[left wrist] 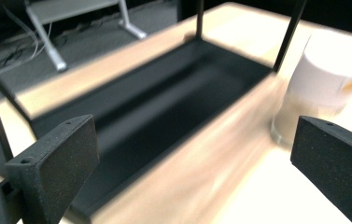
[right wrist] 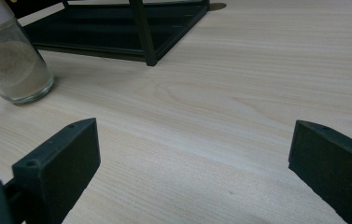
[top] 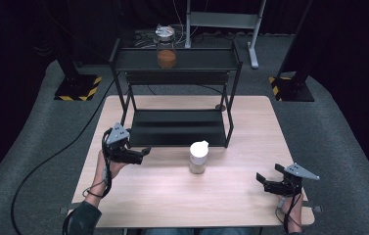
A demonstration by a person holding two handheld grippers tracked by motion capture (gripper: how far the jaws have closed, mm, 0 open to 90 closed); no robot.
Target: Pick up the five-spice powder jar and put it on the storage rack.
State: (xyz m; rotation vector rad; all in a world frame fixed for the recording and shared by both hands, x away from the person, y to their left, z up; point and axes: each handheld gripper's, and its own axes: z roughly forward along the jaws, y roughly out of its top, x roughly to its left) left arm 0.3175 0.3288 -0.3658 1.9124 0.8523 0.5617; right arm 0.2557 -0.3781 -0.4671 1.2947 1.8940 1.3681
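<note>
Jar (top: pixel 198 157) beside rack (top: pixel 174 128) (tabletop) — unobstructed.

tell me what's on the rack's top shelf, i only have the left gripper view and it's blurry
Observer: In the high view a jar with brown contents and a metal lid stands on the rack's top shelf.
Operator: and the white-lidded jar at my right edge, anything touching it
Observer: No. The white-lidded jar stands alone on the table, just in front of the rack's lower shelf; the left hand-held gripper is off to its left, jaws open, pointing toward it.
Operator: where's the other hand
Observer: The right hand-held gripper sits low near the table's front right corner, jaws open and holding nothing, pointing left toward the jar.
</note>
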